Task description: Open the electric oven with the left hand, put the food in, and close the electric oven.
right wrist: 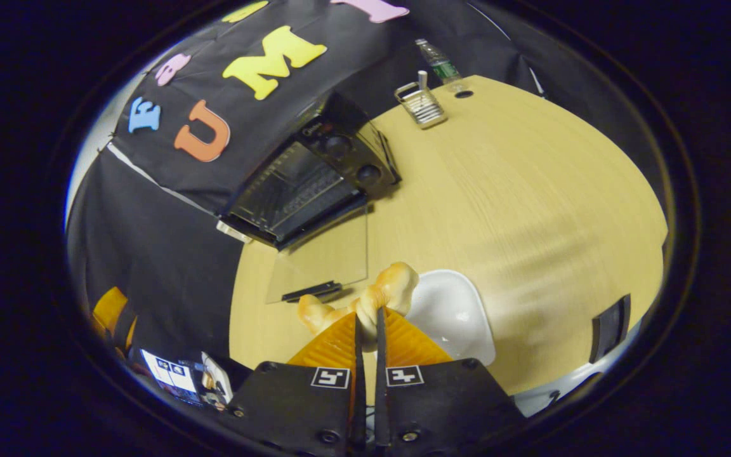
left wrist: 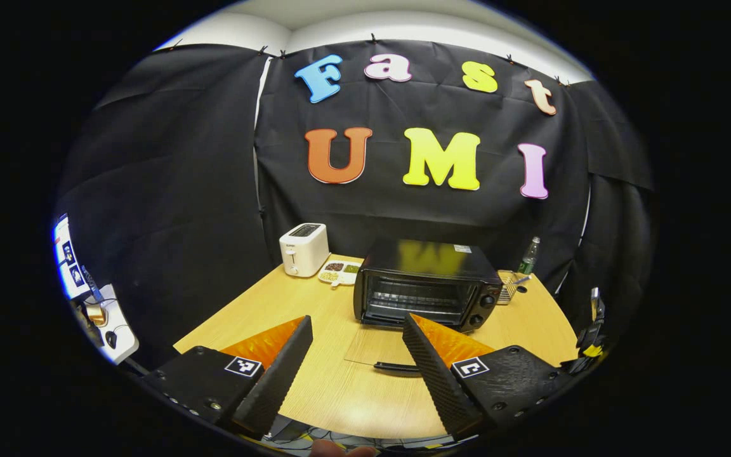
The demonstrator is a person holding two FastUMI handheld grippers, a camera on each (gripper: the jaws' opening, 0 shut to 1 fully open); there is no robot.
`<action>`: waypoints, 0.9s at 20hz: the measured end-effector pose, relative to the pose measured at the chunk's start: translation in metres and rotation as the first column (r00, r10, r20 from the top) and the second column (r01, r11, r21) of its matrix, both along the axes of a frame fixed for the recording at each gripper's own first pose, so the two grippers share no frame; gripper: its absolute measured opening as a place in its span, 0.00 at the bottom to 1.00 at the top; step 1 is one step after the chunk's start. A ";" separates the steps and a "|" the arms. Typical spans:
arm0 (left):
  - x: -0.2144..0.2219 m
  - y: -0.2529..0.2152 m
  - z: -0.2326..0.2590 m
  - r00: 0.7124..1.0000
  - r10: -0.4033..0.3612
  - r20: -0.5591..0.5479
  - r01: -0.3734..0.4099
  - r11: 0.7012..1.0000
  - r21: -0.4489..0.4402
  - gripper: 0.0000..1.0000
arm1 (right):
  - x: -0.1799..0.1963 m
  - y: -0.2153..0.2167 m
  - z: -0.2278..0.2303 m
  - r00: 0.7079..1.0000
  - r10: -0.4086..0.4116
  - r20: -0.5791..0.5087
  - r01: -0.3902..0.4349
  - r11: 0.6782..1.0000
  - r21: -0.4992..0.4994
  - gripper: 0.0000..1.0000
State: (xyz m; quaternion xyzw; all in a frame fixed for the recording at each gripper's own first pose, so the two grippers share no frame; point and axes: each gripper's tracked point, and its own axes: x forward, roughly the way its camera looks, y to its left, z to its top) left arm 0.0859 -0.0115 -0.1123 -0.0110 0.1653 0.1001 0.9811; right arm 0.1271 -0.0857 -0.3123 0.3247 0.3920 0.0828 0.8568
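Ahead of the left tongs (left wrist: 356,355) and off to their left, a toaster (left wrist: 304,249) stands at the far edge of the surface (left wrist: 315,311), with a small tray (left wrist: 339,272) of food just beside it. The left tongs hang wide open, holding nothing. Straight ahead of them sits the oven (left wrist: 428,284), its glass door (left wrist: 381,348) folded down flat onto the surface between the fingers. Right of the oven stand a wire rack (left wrist: 508,285) and a bottle (left wrist: 529,255). The right tongs (right wrist: 368,327) are closed tight on the bread (right wrist: 365,301), held just above a white plate (right wrist: 451,314); the open oven lies ahead, to their left.
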 end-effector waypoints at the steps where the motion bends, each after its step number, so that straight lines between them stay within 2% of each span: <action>1: -0.001 0.002 -0.001 1.000 0.020 -0.005 -0.020 1.000 0.003 0.93 | 0.016 0.007 0.008 1.000 0.008 0.027 -0.008 1.000 0.014 0.07; 4: -0.005 0.010 -0.002 0.996 0.093 -0.014 -0.093 0.996 -0.005 0.93 | 0.064 0.028 0.026 0.995 0.006 0.096 -0.012 0.998 0.060 0.07; 8: -0.020 0.023 -0.001 0.989 0.143 -0.038 -0.142 0.990 0.023 0.93 | 0.125 0.051 0.035 0.987 -0.024 0.162 0.012 0.997 0.077 0.08; 14: -0.030 0.052 -0.009 0.983 0.164 -0.083 -0.163 0.986 0.021 0.96 | 0.199 0.073 0.013 0.962 -0.153 0.227 0.146 0.988 0.051 0.10; 16: -0.033 0.065 -0.012 0.981 0.164 -0.100 -0.162 0.986 0.027 0.96 | 0.217 0.082 0.014 0.946 -0.197 0.257 0.188 0.980 0.057 0.05; 18: -0.037 0.079 -0.016 0.980 0.163 -0.117 -0.160 0.986 0.037 0.96 | 0.236 0.086 0.013 0.927 -0.249 0.281 0.242 0.968 0.058 0.10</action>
